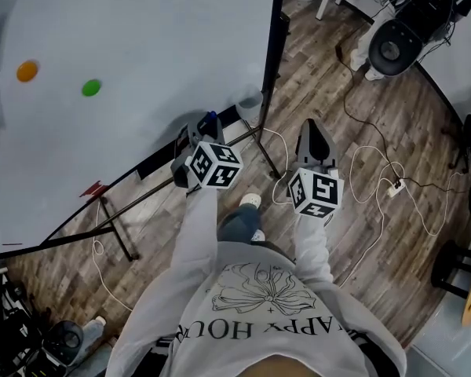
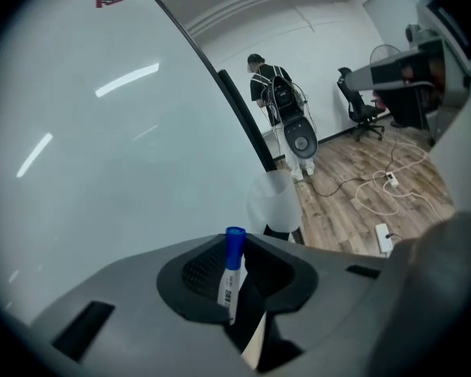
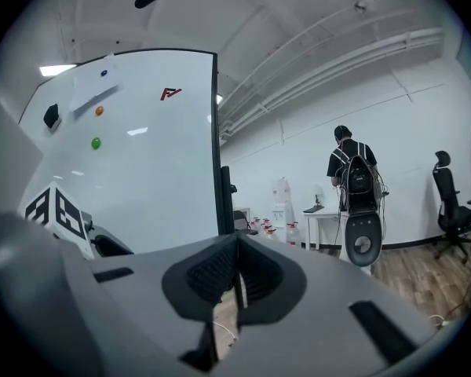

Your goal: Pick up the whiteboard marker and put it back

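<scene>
- The left tongs (image 1: 200, 129) are clamped on the whiteboard marker (image 1: 211, 119), and nothing else sits between the jaws.
- In the left gripper view, the whiteboard marker (image 2: 231, 277) stands nearly upright between the pads of the left tongs (image 2: 235, 267). Its blue cap (image 2: 235, 240) pokes out past the tips, and its white barrel carries a printed label.
- In the head view the blue cap points at the whiteboard (image 1: 141, 45), close to the board's lower edge. I cannot tell whether it touches the board.
- The right tongs (image 1: 313, 128) are held beside the left pair, over the wooden floor (image 1: 337, 93) and off the board's right edge.
- In the right gripper view the right tongs (image 3: 235, 277) are drawn together to a thin slit and hold nothing.
- An orange magnet (image 1: 27, 71) and a green magnet (image 1: 91, 88) sit on the whiteboard, well apart from the marker.
- White cables (image 1: 377, 171) loop across the floor to a power strip (image 1: 394, 188).
- A round fan (image 1: 392, 47) stands farther off, and another person (image 3: 349, 163) stands with their back turned behind a fan (image 3: 363, 243).
</scene>
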Action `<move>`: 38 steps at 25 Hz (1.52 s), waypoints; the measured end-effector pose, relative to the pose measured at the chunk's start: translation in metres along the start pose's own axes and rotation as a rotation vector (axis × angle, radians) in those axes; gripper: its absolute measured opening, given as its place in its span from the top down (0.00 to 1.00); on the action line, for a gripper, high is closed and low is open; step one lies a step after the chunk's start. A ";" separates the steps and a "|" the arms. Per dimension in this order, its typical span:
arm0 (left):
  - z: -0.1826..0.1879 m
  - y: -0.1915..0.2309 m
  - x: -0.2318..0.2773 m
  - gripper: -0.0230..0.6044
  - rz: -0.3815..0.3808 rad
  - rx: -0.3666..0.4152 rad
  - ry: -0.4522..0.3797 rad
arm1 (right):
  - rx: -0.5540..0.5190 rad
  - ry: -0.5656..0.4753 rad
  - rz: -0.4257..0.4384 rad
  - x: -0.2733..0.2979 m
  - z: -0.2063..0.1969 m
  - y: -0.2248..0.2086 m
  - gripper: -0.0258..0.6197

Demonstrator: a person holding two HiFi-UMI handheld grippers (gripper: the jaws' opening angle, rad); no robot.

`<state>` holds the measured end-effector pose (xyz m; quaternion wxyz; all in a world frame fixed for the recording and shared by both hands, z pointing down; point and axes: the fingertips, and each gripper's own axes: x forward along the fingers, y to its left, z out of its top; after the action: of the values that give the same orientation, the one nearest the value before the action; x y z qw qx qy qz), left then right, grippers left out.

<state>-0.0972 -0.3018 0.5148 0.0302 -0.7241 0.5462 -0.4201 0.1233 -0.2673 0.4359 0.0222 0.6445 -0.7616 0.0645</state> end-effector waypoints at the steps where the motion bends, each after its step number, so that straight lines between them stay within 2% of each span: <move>1: -0.004 -0.004 0.006 0.85 -0.002 0.027 0.023 | 0.002 0.004 -0.004 0.001 -0.002 -0.002 0.96; 4: -0.014 -0.016 0.022 0.85 -0.013 0.085 0.078 | 0.002 0.015 -0.015 0.005 -0.007 -0.006 0.96; 12: -0.026 -0.034 0.048 0.85 -0.024 0.171 0.135 | 0.008 0.041 -0.034 0.011 -0.019 -0.017 0.96; 17: -0.033 -0.044 0.059 0.85 -0.056 0.142 0.146 | 0.014 0.050 -0.041 0.012 -0.023 -0.020 0.96; 24: -0.047 -0.061 0.073 0.84 -0.099 0.166 0.165 | 0.016 0.065 -0.041 0.012 -0.029 -0.022 0.96; 33: -0.051 -0.073 0.074 0.83 -0.141 0.090 0.158 | 0.014 0.068 -0.036 0.010 -0.029 -0.023 0.96; 38: -0.053 -0.076 0.076 0.78 -0.146 0.031 0.152 | 0.010 0.063 -0.030 0.008 -0.028 -0.024 0.96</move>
<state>-0.0693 -0.3114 0.6302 -0.0307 -0.7275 0.4860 -0.4833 0.1440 -0.2755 0.4664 0.0439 0.6534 -0.7506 0.0882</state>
